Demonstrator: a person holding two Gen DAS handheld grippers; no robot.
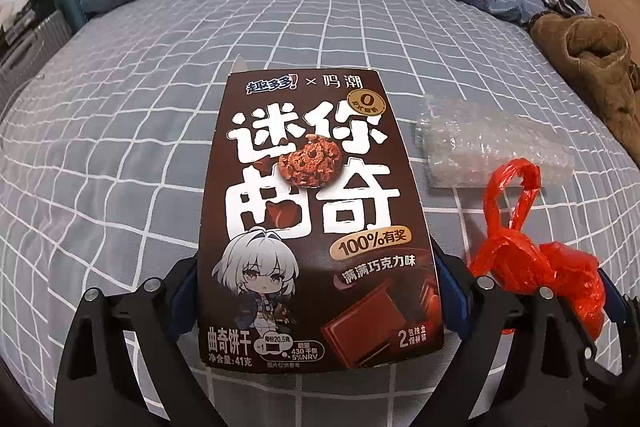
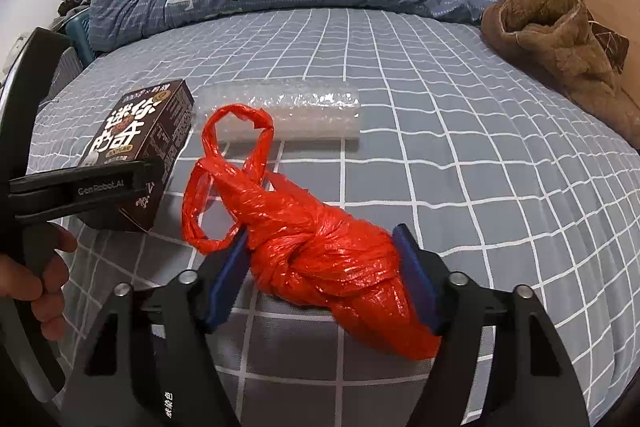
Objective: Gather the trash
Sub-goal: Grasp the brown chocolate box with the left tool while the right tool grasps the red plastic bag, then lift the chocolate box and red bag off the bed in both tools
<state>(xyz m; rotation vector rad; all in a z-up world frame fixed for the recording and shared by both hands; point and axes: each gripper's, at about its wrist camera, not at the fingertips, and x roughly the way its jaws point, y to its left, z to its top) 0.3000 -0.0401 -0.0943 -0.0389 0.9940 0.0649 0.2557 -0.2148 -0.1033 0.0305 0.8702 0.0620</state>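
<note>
Red, crinkly knotted plastic bag (image 2: 320, 259) lies near on the checked grey bedsheet (image 2: 480, 187), pinched at its knot by the right gripper (image 2: 320, 279); light, slippery. Left gripper (image 1: 316, 291) straddles a stiff brown cookie box (image 1: 312, 211), contact unclear.

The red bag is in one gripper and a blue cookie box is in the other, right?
Not quite: the cookie box is brown, not blue, as the left wrist view shows. The red bag does sit in the right gripper, the box in the left gripper.
</note>
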